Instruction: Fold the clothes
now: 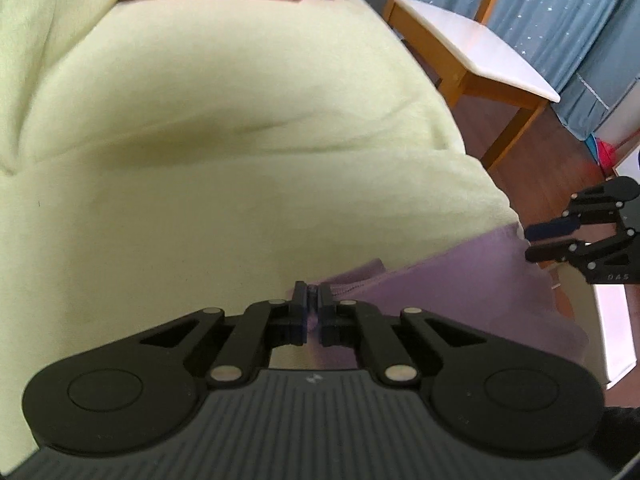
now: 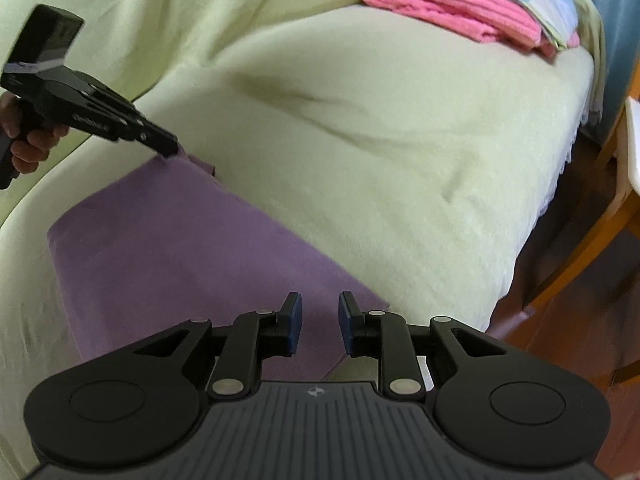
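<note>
Now we pinch the purple cloth's far corner on the bed with the left gripper; our right gripper, narrowly parted and empty, should match the near corner squarely.

A purple cloth lies flat on a pale green cover, and the right gripper hangs over its near edge, fingers apart with nothing between them. The left gripper, held in a hand, pinches the cloth's far corner. Folded pink cloth rests further back.
</note>
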